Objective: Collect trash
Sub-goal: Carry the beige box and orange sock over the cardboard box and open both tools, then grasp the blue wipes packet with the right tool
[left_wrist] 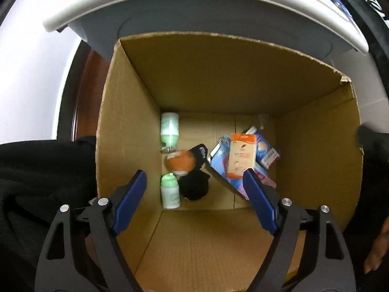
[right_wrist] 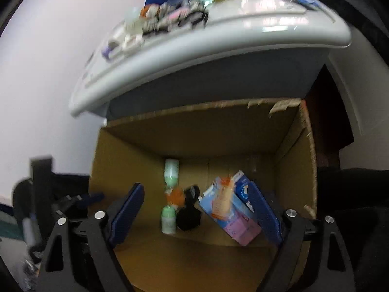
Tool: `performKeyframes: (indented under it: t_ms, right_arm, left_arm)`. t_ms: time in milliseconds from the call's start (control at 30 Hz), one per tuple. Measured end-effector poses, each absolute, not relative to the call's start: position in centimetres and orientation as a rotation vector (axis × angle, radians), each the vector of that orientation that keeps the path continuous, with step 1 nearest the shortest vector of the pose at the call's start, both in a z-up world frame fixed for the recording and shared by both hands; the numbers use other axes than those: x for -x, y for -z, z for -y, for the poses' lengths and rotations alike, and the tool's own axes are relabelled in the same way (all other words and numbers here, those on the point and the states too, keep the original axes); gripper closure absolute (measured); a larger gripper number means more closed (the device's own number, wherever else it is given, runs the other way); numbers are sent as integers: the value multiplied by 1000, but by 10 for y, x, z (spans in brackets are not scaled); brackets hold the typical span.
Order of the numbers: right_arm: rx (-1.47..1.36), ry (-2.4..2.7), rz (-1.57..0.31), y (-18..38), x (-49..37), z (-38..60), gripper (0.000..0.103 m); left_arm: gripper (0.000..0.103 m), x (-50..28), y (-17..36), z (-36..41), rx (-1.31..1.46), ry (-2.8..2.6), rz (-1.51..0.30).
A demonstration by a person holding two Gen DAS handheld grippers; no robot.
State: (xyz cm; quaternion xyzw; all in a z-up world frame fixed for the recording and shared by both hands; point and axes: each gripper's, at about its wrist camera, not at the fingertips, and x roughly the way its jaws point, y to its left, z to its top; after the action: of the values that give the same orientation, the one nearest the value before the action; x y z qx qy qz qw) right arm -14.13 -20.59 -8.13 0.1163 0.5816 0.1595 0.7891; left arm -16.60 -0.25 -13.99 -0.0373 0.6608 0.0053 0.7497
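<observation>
No legible text in either view. Orange carton (left_wrist: 242, 155) in the cardboard box (left_wrist: 316, 146) carries red print, too small and soft to read. Blue packet (left_wrist: 263, 149) beside it shows printed marks, unreadable. Right wrist view is motion-blurred; the labels there cannot be made out.

The box (left_wrist: 316, 146) is matt brown corrugated cardboard with a torn, ragged rim, and the cartons (left_wrist: 242, 155) inside are glossy printed card. The bottles (left_wrist: 170, 191) look like smooth plastic beside a crumpled black cloth (left_wrist: 194, 187). The table (right_wrist: 218, 41) above has a smooth, glossy white top.
</observation>
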Motion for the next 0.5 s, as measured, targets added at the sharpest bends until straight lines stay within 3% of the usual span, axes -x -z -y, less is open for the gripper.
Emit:
performKeyframes:
  t_ms: [100, 167, 267, 500]
  right_arm:
    - [-262, -327, -1144, 46, 114, 226, 17]
    - [-202, -282, -1075, 20, 80, 244, 8]
    - [-90, -132, -1000, -2, 14, 274, 8]
    - [39, 14, -1058, 28, -131, 306, 8]
  left_arm:
    - [24, 167, 140, 1, 98, -9, -1446]
    - [24, 166, 140, 3, 103, -1, -1442]
    - [24, 163, 141, 9, 92, 9, -1444]
    - [24, 150, 146, 11, 80, 9, -1448]
